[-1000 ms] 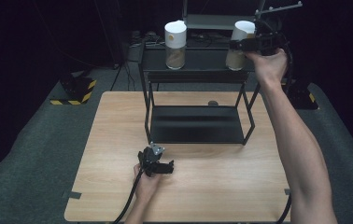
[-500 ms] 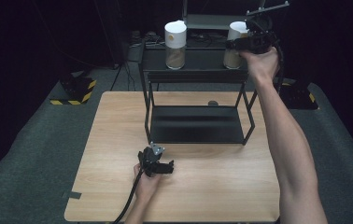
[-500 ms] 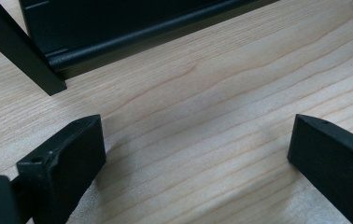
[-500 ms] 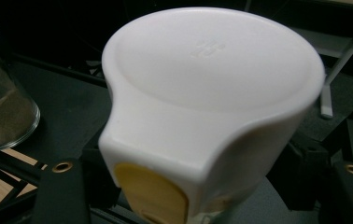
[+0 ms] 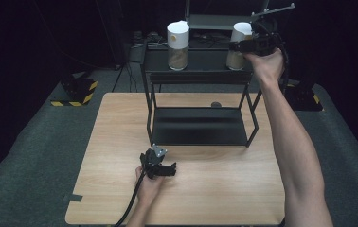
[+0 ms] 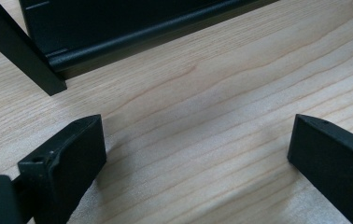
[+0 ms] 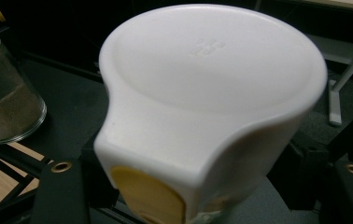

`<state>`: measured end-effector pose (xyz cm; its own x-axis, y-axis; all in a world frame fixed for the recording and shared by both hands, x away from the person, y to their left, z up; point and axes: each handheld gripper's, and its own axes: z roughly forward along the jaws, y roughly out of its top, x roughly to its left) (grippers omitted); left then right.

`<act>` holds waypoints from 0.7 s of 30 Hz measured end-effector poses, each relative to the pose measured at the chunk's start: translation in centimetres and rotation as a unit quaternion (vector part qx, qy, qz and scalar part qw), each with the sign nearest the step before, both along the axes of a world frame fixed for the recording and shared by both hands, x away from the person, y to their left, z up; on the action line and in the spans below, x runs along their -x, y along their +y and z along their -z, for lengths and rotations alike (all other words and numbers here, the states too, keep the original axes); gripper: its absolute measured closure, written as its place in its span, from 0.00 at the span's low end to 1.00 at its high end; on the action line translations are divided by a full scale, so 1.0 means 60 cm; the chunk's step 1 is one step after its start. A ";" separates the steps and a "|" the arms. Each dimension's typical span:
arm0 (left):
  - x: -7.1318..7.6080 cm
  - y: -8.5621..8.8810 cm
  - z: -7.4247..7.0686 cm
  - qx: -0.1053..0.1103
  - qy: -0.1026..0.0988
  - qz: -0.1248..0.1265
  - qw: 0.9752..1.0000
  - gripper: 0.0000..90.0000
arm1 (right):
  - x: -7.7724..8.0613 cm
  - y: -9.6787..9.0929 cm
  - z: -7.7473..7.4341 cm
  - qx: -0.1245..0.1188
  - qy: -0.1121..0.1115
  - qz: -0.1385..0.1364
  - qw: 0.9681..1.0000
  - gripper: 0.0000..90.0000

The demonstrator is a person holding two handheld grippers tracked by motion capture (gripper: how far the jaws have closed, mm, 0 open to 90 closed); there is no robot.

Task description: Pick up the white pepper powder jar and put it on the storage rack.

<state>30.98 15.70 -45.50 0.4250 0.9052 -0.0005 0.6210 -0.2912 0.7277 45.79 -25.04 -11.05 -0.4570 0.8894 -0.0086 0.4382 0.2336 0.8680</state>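
Note:
Two glass jars with white lids stand on the top shelf of a black rack [image 5: 196,78]. The left jar [image 5: 177,45] holds brownish grains and stands free. My right gripper [image 5: 242,46] is shut on the right jar [image 5: 235,59] at its lid, and the jar leans a little. In the right gripper view the white lid [image 7: 212,84] sits between the jaws of my right gripper [image 7: 202,184], with the other jar [image 7: 2,107] at the left. My left gripper [image 5: 166,169] rests on the wooden table [image 5: 120,142] in front of the rack. It is open, with bare wood between the jaws [image 6: 198,154].
The rack's lower shelf [image 5: 198,127] is bare. A small dark round thing [image 5: 216,104] lies on the table behind the rack. Yellow-black striped bases [image 5: 77,92] stand on the grey floor to the left, and dark equipment stands behind the table.
The right hand and the jar it grips have shifted slightly to the left on the top shelf. The left hand has not moved.

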 end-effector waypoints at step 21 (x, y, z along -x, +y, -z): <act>0.000 0.000 0.000 -0.001 0.000 0.001 1.000 0.05 | 0.033 -0.032 0.021 -0.040 -0.022 -0.001 0.999 0.11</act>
